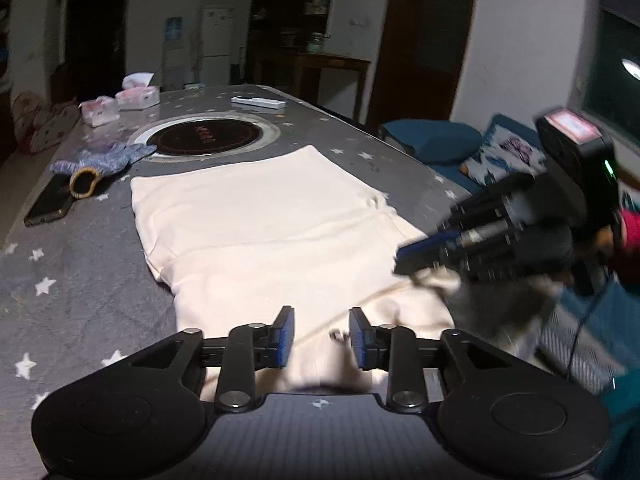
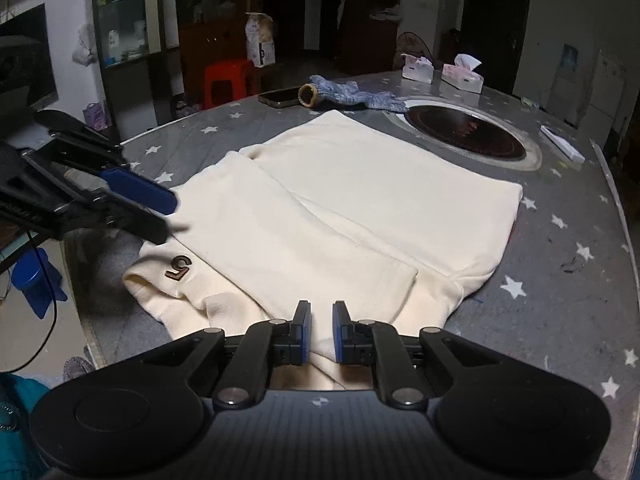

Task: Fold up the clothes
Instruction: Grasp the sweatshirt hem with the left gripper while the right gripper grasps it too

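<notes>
Closest to the left wrist camera, the left gripper (image 1: 321, 338) hangs over the near edge of the cream knitted garment (image 1: 260, 216), its blue-padded jaws parted with only loose cloth below the gap and nothing pinched. No earlier view is at hand. The right gripper (image 2: 321, 330) shows a narrow slit between its pads above the garment's near hem; they are almost closed, and no fabric is seen clamped.

That garment lies folded flat on the grey star-printed table cover (image 2: 560, 280), its long axis running from the near table edge toward the round dark inset hotplate (image 2: 466, 134), stopping just short of it. A small dark "5" badge (image 2: 179, 268) sits at the near left corner.

Bare cover lies open on both sides. Beyond the far left corner rest a blue knitted glove (image 2: 348, 94) and a dark phone (image 2: 280, 97), with tissue boxes (image 2: 462, 78) farther back.
</notes>
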`<state>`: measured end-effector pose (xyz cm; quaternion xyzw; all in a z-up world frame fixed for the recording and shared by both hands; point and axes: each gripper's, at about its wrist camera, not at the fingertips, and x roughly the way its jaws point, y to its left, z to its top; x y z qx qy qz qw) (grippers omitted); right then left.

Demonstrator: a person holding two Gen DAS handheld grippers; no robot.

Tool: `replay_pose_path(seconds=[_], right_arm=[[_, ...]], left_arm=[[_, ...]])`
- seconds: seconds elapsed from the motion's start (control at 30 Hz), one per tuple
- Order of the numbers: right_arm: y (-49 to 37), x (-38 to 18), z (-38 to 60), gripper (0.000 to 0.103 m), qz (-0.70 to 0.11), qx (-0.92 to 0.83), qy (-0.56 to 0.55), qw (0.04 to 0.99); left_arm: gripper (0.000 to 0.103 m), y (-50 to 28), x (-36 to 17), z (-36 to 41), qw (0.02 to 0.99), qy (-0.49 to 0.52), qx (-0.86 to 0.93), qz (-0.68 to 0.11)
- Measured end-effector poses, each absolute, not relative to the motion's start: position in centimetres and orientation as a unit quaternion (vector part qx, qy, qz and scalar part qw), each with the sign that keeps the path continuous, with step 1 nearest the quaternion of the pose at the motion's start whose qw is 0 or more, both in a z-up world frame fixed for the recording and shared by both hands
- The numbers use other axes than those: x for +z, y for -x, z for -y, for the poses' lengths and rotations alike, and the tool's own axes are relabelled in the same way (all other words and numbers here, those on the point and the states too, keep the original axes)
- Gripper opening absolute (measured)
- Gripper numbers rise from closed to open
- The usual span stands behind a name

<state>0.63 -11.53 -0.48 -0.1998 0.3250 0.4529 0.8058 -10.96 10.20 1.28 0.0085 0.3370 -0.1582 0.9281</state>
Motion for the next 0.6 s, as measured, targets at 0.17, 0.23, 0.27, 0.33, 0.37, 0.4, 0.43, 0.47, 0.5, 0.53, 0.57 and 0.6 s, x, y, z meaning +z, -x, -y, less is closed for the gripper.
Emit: replay_pose_path(seconds=[0.17, 0.23, 0.27, 0.33, 0.37, 0.4, 0.43, 0.47, 0.5, 0.53, 0.57, 0.6], right_arm=[[-0.2, 0.3, 12.4, 0.013, -0.322, 0.457, 0.205, 0.803], [0.0, 0.5, 12.6, 0.022, -0.320, 0.457, 0.212, 0.802], [0.2, 0.6, 12.7, 0.023, -0.319, 0.458, 0.216, 0.801], [0.6, 0.7, 13.0, 0.024, -0.316, 0.460, 0.228, 0.798], [0.9, 0.7, 13.1, 0.025, -0.314, 0.461, 0.235, 0.796], [1.1, 0.7, 13.2, 0.026, -0.312, 0.461, 0.243, 0.794], [1.4, 0.7, 13.4, 0.030, -0.309, 0.462, 0.251, 0.793], [1.7, 0.8, 13.5, 0.032, -0.306, 0.463, 0.259, 0.791], [2.0, 0.8, 13.6, 0.036, -0.303, 0.464, 0.267, 0.789], [2.4, 0.8, 13.8, 0.036, -0.299, 0.465, 0.277, 0.786], [2.6, 0.8, 13.9, 0.037, -0.296, 0.467, 0.286, 0.783], [2.9, 0.7, 13.9, 0.039, -0.293, 0.469, 0.294, 0.780]], left_arm=[[0.049, 13.2, 1.0, -8.6, 0.922, -0.093, -0.176, -0.331], [0.049, 13.5, 0.4, -7.8, 0.919, -0.123, -0.179, -0.328], [0.049, 13.6, 0.1, -7.5, 0.918, -0.138, -0.180, -0.326], [0.048, 13.5, -0.6, -6.9, 0.916, -0.168, -0.176, -0.318], [0.048, 13.5, -0.8, -6.7, 0.916, -0.179, -0.175, -0.313], [0.048, 13.5, -1.0, -6.5, 0.916, -0.190, -0.175, -0.308], [0.048, 13.5, -1.2, -6.3, 0.915, -0.200, -0.175, -0.304], [0.048, 13.5, -1.3, -6.1, 0.914, -0.210, -0.175, -0.299], [0.048, 13.6, -1.5, -6.0, 0.913, -0.219, -0.176, -0.295], [0.048, 13.5, -1.6, -5.9, 0.913, -0.223, -0.178, -0.292], [0.046, 13.4, -1.7, -5.9, 0.912, -0.224, -0.180, -0.291], [0.042, 13.3, -1.9, -5.8, 0.912, -0.226, -0.181, -0.290]])
